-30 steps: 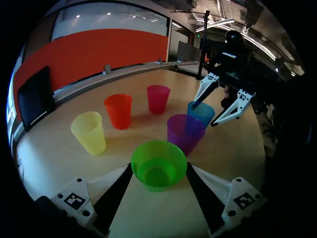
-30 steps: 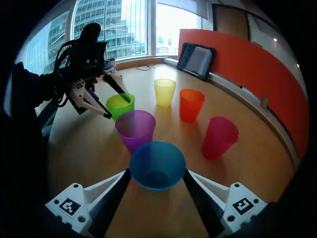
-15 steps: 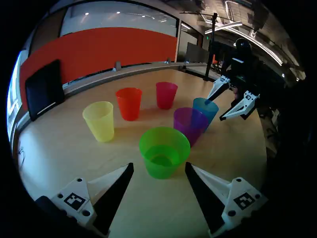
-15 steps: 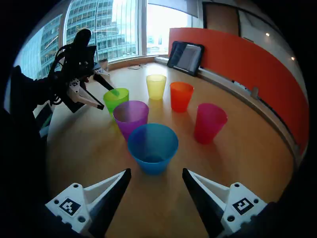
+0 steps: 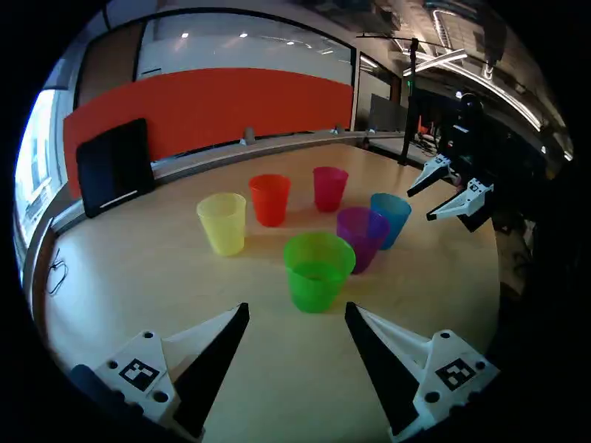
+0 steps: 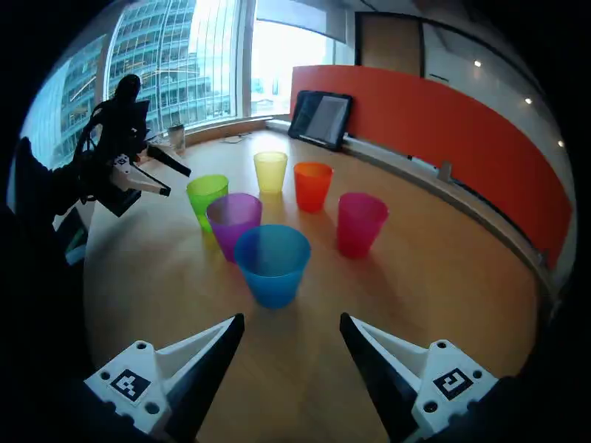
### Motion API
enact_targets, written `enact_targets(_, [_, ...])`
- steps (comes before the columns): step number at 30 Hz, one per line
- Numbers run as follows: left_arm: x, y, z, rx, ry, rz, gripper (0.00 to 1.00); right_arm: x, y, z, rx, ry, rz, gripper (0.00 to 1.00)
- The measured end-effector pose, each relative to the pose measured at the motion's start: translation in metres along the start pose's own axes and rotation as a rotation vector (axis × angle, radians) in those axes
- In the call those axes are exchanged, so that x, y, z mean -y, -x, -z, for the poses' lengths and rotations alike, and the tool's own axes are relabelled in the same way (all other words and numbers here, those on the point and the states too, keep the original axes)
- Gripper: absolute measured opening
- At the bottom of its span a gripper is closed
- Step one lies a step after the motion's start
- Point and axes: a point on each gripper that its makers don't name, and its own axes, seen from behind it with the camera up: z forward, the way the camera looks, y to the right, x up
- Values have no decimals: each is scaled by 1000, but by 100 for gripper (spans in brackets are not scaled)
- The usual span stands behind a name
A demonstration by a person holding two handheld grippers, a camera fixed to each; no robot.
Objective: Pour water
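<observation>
Several plastic cups stand upright in a cluster on a wooden table [image 5: 133, 266]. In the left gripper view, the green cup [image 5: 318, 270] is nearest, just beyond my open left gripper [image 5: 295, 325], with purple [image 5: 363, 238], blue [image 5: 389, 218], pink [image 5: 329, 188], orange [image 5: 270, 198] and yellow [image 5: 222, 223] cups behind. In the right gripper view, the blue cup [image 6: 272, 263] stands a short way ahead of my open right gripper [image 6: 291, 334], apart from it. Purple [image 6: 233, 224], green [image 6: 207, 198], yellow [image 6: 270, 170], orange [image 6: 312, 185] and pink [image 6: 361, 224] cups lie beyond. Both grippers are empty.
A dark tablet [image 5: 112, 167] leans at the table's far edge below an orange wall [image 5: 221, 103]. The other gripper [image 5: 452, 190] and its holder stand at the right table edge. Windows [image 6: 185, 66] lie behind the left gripper [image 6: 140, 166]. Bare tabletop surrounds the cups.
Both grippers have pulled back from their cups: the green cup left the left gripper's fingers and the blue cup left the right gripper's fingers. All the cups stay standing.
</observation>
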Motion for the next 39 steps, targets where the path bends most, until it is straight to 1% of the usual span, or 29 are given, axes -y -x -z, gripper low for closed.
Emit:
enact_targets(5, [8, -5, 14, -47, -66, 8, 97, 0, -4, 6, -42, 32, -25, 100])
enact_targets(9, [17, -10, 27, -89, -140, 0, 97, -6, -8, 12, -73, 78, -45, 100])
enact_targets(12, [25, -17, 37, -128, -197, -7, 97, -15, -13, 17, -103, 123, -64, 100])
enact_targets(15, [32, -24, 47, -168, -249, -1, 97, -27, -20, 23, -139, 179, -90, 100])
enact_targets(21, [46, -42, 63, -255, -351, 9, 97, -52, -42, 33, -245, 295, -149, 100])
enact_targets(24, [51, -52, 68, -292, -390, 6, 97, -63, -50, 38, -288, 345, -171, 100])
enact_targets(30, [55, -68, 76, -361, -451, -6, 97, -84, -60, 47, -362, 455, -197, 100])
enact_targets(36, [58, -82, 84, -438, -492, 16, 97, -101, -70, 59, -436, 566, -214, 100])
enact_targets(39, [60, -88, 89, -475, -515, 35, 96, -106, -74, 64, -469, 607, -219, 100])
